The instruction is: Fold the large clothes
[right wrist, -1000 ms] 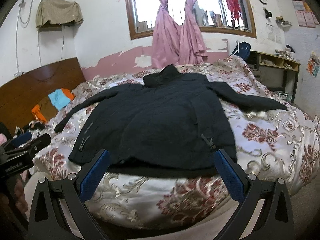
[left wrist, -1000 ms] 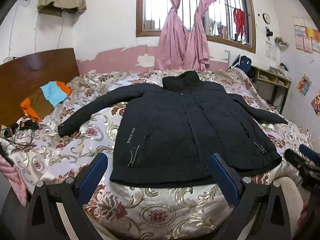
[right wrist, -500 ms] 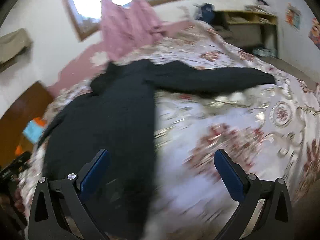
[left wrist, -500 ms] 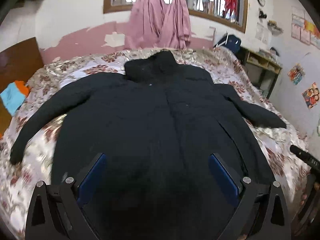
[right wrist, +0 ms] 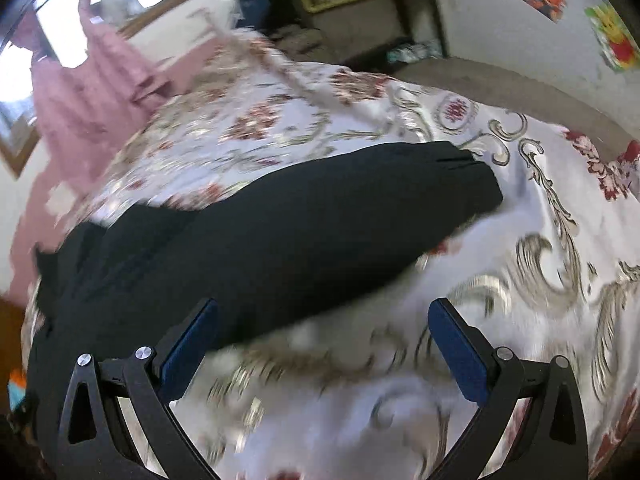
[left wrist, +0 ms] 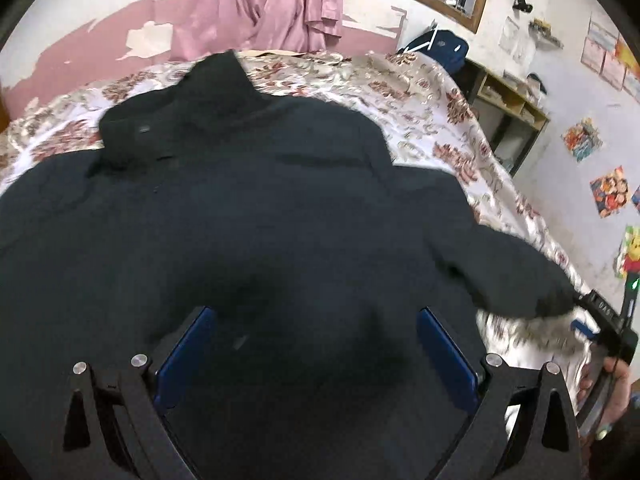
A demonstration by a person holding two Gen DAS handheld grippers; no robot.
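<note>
A second ago I stood back at the foot of the bed [right wrist: 540, 240] with the whole jacket [left wrist: 248, 216] in sight; now I have leaned in, and the jacket, still spread flat and unfolded on the flowered bedspread, fills the middle and lower frame of my left view, collar [left wrist: 180, 108] at the upper left.

My right hand has swung out towards the right sleeve [right wrist: 320, 216], which runs from the lower left of the right view to its cuff [right wrist: 472, 176] at centre right.

My left gripper [left wrist: 316, 360] hangs over the jacket's body, jaws apart, holding nothing. My right gripper [right wrist: 320, 352] is also spread wide and empty; its left finger [right wrist: 188, 348] is at the sleeve's lower edge, the other over bare bedspread.

I judge the first fold, bringing this sleeve in across the body, is about to start: nothing is gripped yet.
</note>
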